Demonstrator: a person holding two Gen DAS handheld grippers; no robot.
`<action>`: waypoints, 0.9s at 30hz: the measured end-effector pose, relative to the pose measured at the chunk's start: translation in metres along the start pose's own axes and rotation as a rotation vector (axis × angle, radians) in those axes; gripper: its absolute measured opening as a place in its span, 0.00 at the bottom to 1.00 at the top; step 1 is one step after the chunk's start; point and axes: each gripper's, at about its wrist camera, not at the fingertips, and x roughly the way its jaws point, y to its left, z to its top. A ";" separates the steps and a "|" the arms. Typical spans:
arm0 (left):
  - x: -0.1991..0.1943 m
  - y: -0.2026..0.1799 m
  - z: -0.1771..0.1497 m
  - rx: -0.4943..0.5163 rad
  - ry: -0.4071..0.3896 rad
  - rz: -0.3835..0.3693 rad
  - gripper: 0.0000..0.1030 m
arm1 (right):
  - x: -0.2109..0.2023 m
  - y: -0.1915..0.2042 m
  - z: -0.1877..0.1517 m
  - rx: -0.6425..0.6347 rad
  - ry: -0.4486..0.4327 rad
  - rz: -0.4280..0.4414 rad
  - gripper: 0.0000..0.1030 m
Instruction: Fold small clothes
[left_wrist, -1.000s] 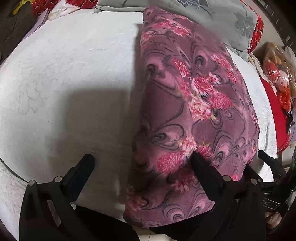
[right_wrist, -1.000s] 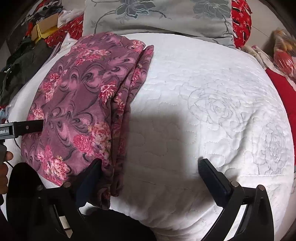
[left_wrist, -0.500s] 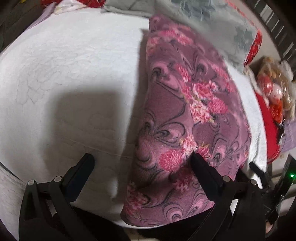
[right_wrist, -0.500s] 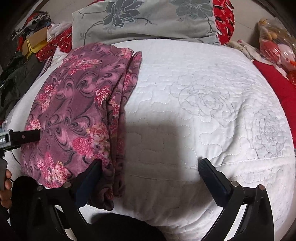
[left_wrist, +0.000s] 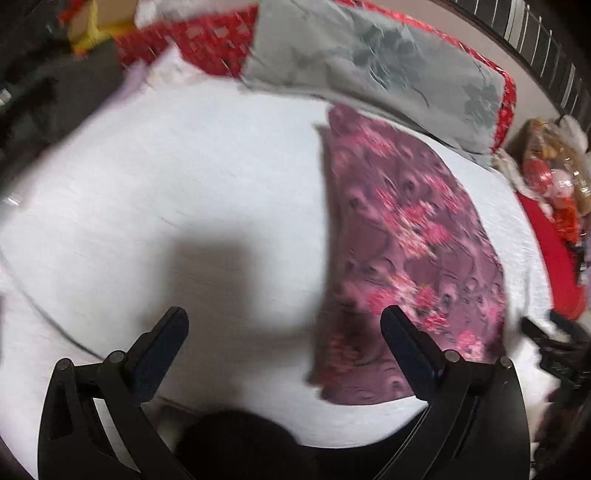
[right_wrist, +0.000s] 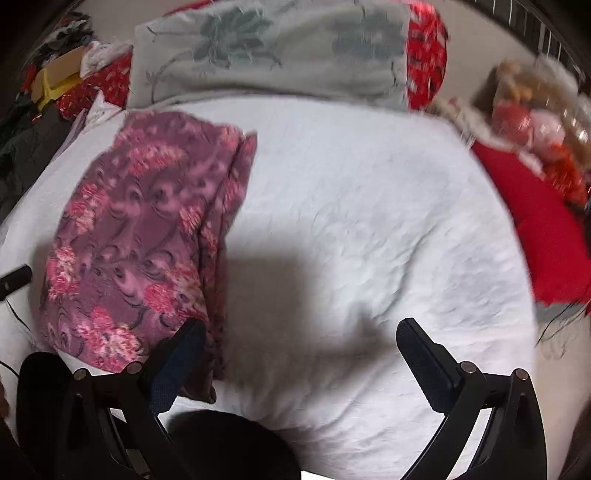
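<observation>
Both views motion-blurred, detail soft

Left gripper (left_wrist: 284, 328): jaws spread wide, nothing between them. Left finger (left_wrist: 162, 347) over bare white quilt (left_wrist: 184, 177); right finger (left_wrist: 406, 350) overlaps the near left corner of the garment (left_wrist: 413, 243) in the picture, contact cannot be judged. A dark shadow lies on the quilt just ahead of the jaws

Right gripper (right_wrist: 299, 339): jaws also spread wide, released, nothing held. Its left finger (right_wrist: 181, 350) sits at the garment's near right edge, over the layered folds; touching or just above, cannot tell. Its right finger (right_wrist: 424, 362) is over bare quilt (right_wrist: 369, 221), well apart from the cloth. Shadow on the quilt between the fingers

Garment (right_wrist: 140, 240): purple fleece with pink flowers and dark swirls, lying flat on the quilt as a long folded strip running from the near edge away toward the pillow. In the right wrist view it is left of centre, stacked edges visible along its right side. In the left wrist view it is right of centre. It lies between the two grippers

At far left of the right wrist view, a black tip of the other gripper shows just beside the garment's left edge

Farther: grey pillow (right_wrist: 273, 55) with darker flower print at the head of the quilt, its lower edge near the garment's far end. Red patterned cloth (right_wrist: 424, 59) behind and beside the pillow. To the right, a red blanket (right_wrist: 535, 221) and bagged items (right_wrist: 535, 110), too blurred to name
</observation>
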 end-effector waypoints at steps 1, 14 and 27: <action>-0.004 0.002 0.000 0.013 -0.016 0.034 1.00 | -0.008 0.000 0.000 -0.007 -0.023 0.000 1.00; -0.037 -0.039 -0.012 0.173 -0.125 0.205 1.00 | -0.064 0.008 -0.015 -0.020 -0.130 -0.005 1.00; -0.057 -0.058 -0.018 0.169 -0.148 0.137 1.00 | -0.084 0.009 -0.013 -0.031 -0.189 -0.061 1.00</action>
